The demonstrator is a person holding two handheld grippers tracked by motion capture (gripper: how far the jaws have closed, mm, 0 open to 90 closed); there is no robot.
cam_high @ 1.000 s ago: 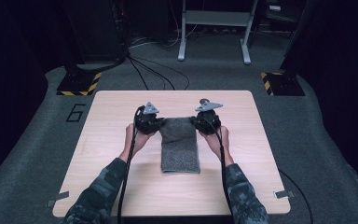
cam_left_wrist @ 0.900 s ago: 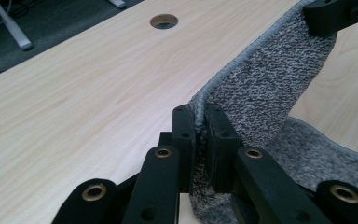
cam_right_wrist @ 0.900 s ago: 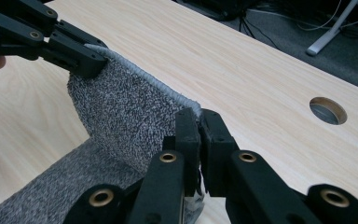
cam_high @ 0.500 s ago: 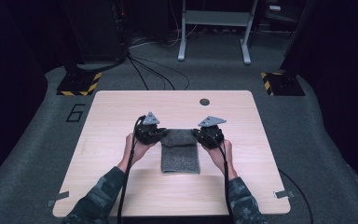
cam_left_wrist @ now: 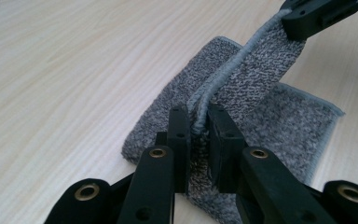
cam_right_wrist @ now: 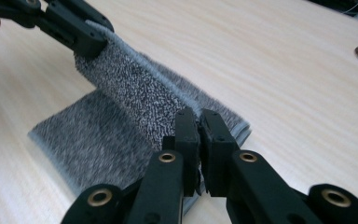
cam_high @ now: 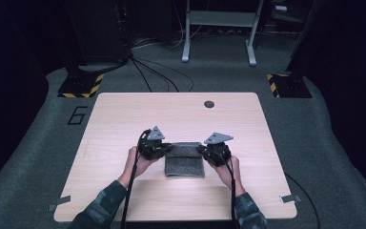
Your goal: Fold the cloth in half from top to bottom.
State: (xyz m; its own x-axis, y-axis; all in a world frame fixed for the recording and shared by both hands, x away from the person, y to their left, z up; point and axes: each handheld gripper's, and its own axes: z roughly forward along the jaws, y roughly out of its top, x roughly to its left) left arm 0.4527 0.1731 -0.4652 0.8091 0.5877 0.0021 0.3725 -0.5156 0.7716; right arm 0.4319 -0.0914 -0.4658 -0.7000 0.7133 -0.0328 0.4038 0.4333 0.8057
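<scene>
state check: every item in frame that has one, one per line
grey towel: folded on the table, its top edge lifted and stretched between the two tools
left tool: shut on the towel's edge
right tool: shut on the towel's edge at the other end
table: light wood, round hole near the far edge

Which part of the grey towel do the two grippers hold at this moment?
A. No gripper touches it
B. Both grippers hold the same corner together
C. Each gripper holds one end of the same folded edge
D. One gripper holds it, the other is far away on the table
C: the left gripper and the right gripper each pinch one end of the same raised edge of the towel, which stretches between them above the table.
</scene>
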